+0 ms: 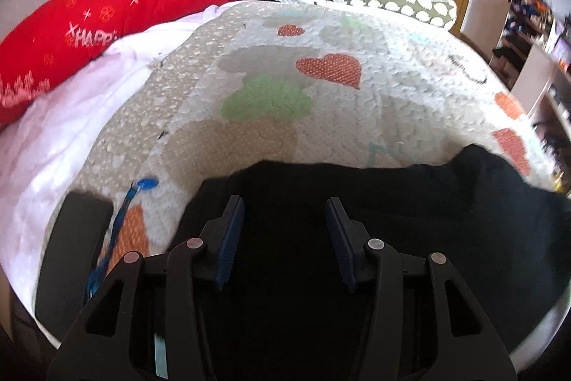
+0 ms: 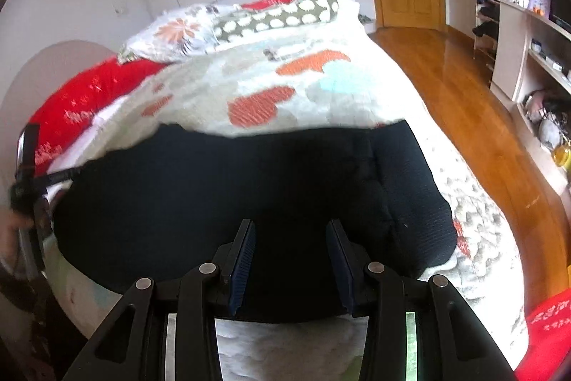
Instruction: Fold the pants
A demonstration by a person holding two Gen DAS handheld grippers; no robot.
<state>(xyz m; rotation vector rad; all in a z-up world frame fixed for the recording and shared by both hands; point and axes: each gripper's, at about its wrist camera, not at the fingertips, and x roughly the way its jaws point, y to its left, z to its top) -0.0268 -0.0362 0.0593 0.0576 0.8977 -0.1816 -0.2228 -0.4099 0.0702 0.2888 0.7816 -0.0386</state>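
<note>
While both grippers, left gripper [image 1: 284, 238] and right gripper [image 2: 291, 259], hover part-open and empty over the pants [image 2: 249, 188], a shallow pinch risks grabbing one layer only.

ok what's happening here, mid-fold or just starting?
A person is working on dark pants spread on a bed with a patterned quilt, holding a gripper in each hand. The left gripper and the right gripper both hover over the dark fabric with jaws apart and nothing pinched between them. The pants look bunched into a wide block near the bed's near edge; how many folds are done can't be told.
</note>
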